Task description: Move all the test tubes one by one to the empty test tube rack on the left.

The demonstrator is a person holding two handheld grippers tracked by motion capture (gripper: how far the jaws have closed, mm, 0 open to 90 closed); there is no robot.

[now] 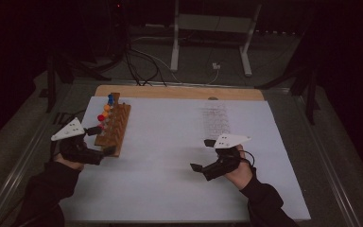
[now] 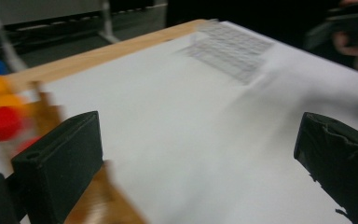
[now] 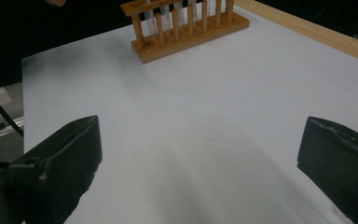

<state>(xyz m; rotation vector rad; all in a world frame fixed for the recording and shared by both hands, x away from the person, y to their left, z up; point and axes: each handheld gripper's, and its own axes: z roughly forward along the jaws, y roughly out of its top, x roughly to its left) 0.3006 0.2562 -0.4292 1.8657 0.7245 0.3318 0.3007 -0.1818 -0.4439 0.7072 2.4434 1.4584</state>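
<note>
A brown wooden test-tube rack holding tubes with blue, orange and red caps stands at the ten o'clock part of the white surface. Its long axis runs from six to twelve o'clock, tilted slightly toward one, and the tubes stand upright. The left gripper sits at the rack's near end, its fingers spread wide and holding nothing. The right gripper hovers at five o'clock, well apart, its fingers also wide and empty.

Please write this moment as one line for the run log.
left tool: open, empty, beside wooden rack | right tool: open, empty, over white sheet | rack: capped tubes standing in it
</note>
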